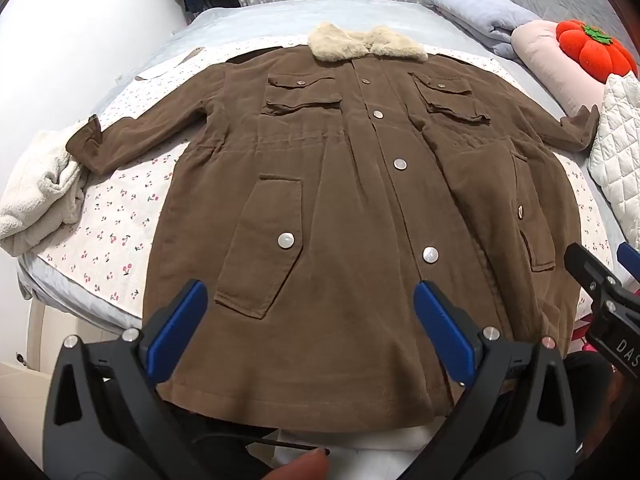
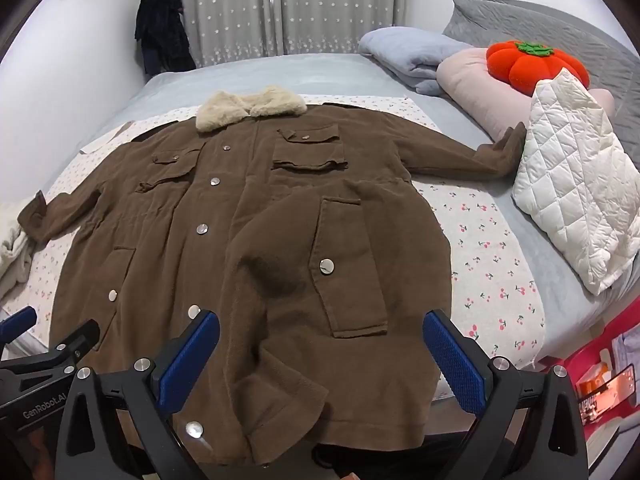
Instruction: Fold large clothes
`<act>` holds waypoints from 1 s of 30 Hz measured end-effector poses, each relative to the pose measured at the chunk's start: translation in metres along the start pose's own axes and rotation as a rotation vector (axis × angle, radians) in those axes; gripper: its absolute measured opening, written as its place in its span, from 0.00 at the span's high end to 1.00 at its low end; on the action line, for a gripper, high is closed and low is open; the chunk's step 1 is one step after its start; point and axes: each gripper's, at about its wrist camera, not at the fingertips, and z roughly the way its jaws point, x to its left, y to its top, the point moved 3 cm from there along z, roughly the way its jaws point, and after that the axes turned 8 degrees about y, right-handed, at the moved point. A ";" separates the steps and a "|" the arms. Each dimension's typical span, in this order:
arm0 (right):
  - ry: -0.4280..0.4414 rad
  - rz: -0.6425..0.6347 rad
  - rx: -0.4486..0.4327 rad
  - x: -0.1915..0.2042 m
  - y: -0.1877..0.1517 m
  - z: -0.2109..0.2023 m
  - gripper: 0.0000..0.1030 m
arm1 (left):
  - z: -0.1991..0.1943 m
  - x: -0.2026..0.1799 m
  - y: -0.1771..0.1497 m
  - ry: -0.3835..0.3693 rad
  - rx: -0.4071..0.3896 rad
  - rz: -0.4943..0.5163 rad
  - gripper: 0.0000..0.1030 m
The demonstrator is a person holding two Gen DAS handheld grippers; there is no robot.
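Two tools seen low in the frames, both above the near hem of the coat. Left tool (image 1: 308,320) spread wide, nothing between its blue pads (image 1: 178,326), hovering over the lower middle of the brown coat (image 1: 340,200). Right tool (image 2: 320,356) also spread wide and empty, over the lower right part of the coat (image 2: 248,240); seen too at the right edge of the left wrist view.

Coat laid flat, front up, on a cherry-print sheet (image 1: 120,216) on the bed (image 1: 248,20), in the centre of both frames. Cream fur collar (image 1: 366,44) at the far end, hem nearest to the cameras. Sleeves stretched out toward the left and right edges. Closed down the middle with silver snap buttons (image 1: 400,165). One fold of the front panel raised and rumpled at the lower centre of the right wrist view.

Left cuff touching a white fluffy bundle (image 1: 36,204). Right cuff just beside a white quilted item (image 2: 572,176). Red pumpkin-shaped cushion (image 2: 536,64) on a pink pillow (image 2: 472,76), upper right.
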 end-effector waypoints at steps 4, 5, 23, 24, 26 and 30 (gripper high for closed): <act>0.000 0.000 0.001 0.002 0.000 0.001 0.00 | -0.001 0.003 0.000 -0.001 -0.001 -0.005 0.01; -0.001 0.001 0.000 0.002 0.000 0.001 0.00 | 0.000 0.004 -0.001 -0.001 0.000 -0.006 0.01; 0.004 -0.002 0.006 0.004 0.000 -0.001 0.00 | 0.000 0.006 -0.002 -0.003 0.001 -0.011 0.01; 0.004 -0.002 0.006 0.004 0.000 0.000 0.00 | 0.000 0.006 -0.002 -0.004 0.001 -0.011 0.01; -0.001 -0.007 -0.003 0.004 0.000 0.000 0.00 | 0.000 0.006 -0.002 -0.003 0.001 -0.011 0.01; -0.001 -0.007 -0.002 0.005 -0.001 0.000 0.00 | 0.000 0.006 -0.002 -0.003 0.001 -0.011 0.01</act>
